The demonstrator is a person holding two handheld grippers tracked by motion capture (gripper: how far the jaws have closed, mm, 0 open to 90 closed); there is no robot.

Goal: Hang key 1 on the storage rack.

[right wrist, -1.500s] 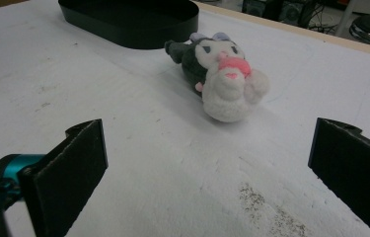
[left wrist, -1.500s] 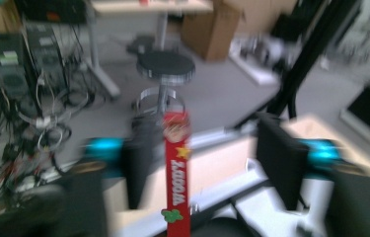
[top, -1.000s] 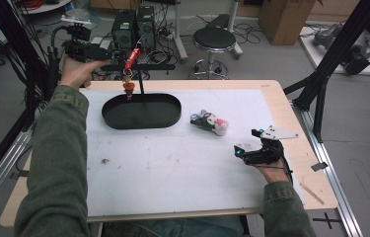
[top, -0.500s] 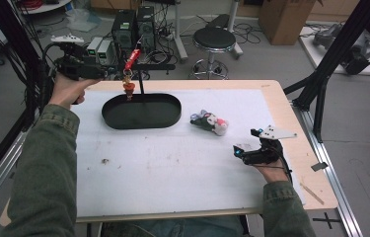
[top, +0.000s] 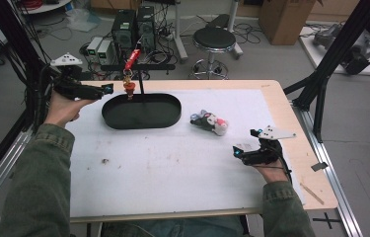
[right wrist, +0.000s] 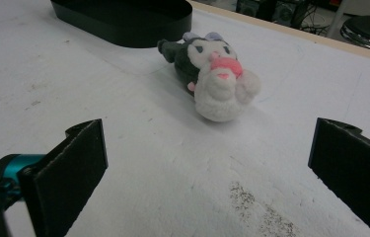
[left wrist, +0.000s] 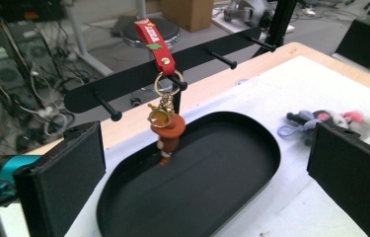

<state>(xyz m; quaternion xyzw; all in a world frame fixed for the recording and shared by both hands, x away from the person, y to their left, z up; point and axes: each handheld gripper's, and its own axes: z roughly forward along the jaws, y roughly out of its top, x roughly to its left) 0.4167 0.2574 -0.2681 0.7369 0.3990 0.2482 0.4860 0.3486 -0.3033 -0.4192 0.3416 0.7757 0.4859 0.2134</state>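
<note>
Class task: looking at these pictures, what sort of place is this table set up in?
Probably a lab or workshop, not a home: desktop computers with tangled cables sit on the floor, a black metal frame flanks the table, and a round stool stands behind.

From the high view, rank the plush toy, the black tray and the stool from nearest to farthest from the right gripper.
1. Plush toy: on the white mat, just up and left of the right gripper.
2. Black tray: farther left, toward the table's far edge.
3. Stool: on the floor beyond the table.
</note>
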